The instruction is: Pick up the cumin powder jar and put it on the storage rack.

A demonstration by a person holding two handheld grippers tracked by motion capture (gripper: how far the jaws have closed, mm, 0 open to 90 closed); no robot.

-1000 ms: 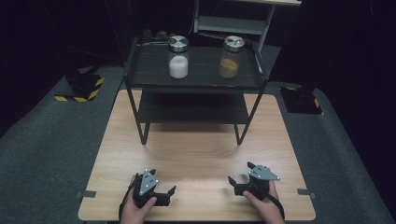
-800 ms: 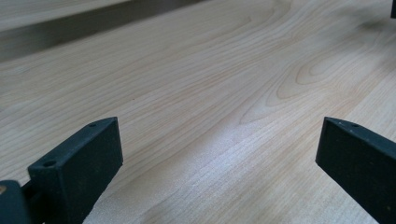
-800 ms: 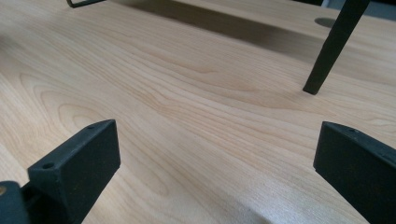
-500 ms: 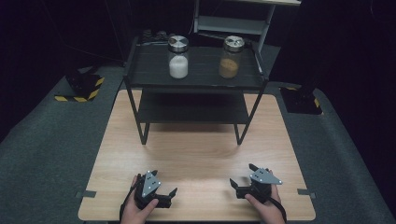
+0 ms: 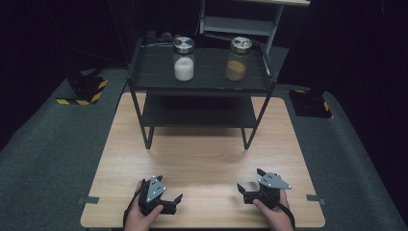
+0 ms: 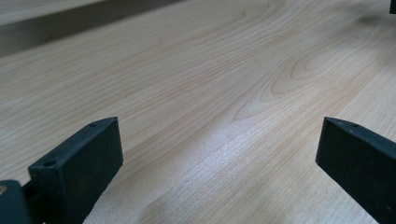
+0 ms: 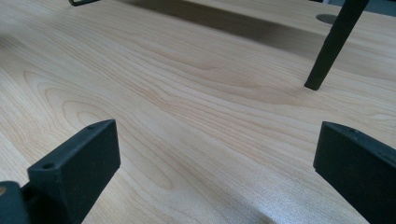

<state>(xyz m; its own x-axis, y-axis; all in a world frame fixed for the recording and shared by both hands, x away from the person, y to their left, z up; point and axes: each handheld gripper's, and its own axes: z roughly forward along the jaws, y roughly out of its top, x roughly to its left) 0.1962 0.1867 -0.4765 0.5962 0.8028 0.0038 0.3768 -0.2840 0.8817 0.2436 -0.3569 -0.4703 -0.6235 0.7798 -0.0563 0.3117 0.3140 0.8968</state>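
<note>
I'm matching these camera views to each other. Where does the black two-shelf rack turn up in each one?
High view: the black rack stands at the far middle of the table.
Left gripper view: a dark band crosses the top left, probably the rack's lower shelf or its shadow; I cannot tell which.
Right gripper view: one leg at the upper right, its foot on the wood.
Shared landmark: the light wood-grain tabletop.
</note>
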